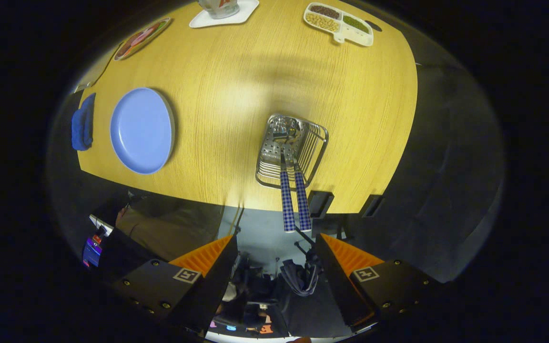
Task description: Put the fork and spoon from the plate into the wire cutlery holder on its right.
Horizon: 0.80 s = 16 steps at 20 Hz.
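Gripper view:
Your gripper (274,247): fingers spread apart, holding nothing.
Wire cutlery holder (293,152): on the table (236,85), beyond your fingers; contains fork (301,200) and spoon (286,200), checked handles protruding.
Blue plate (141,129): bare, left of holder.

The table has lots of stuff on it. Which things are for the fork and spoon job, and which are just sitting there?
For the job:
blue plate, now bare
wire cutlery holder
two checked-handled utensils standing in the holder
gripper, open, holding nothing

Just lying about:
blue cloth beside the plate
divided tray of beans
white coaster
patterned dish
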Tool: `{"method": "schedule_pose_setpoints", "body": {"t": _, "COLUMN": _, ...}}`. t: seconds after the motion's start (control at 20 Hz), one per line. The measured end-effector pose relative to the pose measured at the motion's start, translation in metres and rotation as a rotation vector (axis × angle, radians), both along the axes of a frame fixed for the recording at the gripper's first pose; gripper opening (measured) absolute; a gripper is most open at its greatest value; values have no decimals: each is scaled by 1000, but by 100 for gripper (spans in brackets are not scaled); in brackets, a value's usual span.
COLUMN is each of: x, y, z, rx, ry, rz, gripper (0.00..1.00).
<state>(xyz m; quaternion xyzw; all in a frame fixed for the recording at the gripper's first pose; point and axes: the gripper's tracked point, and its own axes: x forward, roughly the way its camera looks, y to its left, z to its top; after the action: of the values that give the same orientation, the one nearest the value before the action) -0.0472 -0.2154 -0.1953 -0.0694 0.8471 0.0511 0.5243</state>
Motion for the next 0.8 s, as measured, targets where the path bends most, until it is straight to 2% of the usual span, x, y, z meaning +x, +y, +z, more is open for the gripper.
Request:
{"method": "schedule_pose_setpoints", "body": {"t": 0.2, "x": 7, "y": 29, "z": 11, "rx": 48, "ry": -206, "rz": -21, "gripper": 100}}
{"method": "schedule_pose_setpoints", "body": {"t": 0.4, "x": 24, "y": 62, "z": 24, "rx": 69, "ry": -528, "rz": -18, "gripper": 100}}
{"method": "schedule_pose_setpoints", "body": {"t": 0.55, "x": 33, "y": 110, "z": 38, "rx": 165, "ry": -769, "rz": -77, "gripper": 100}}
{"method": "schedule_pose_setpoints", "body": {"t": 0.7, "x": 44, "y": 130, "z": 55, "rx": 175, "ry": -993, "rz": -127, "gripper": 100}}
{"method": "schedule_pose_setpoints", "body": {"t": 0.8, "x": 57, "y": 138, "z": 71, "rx": 166, "ry": -1164, "rz": -129, "gripper": 99}}
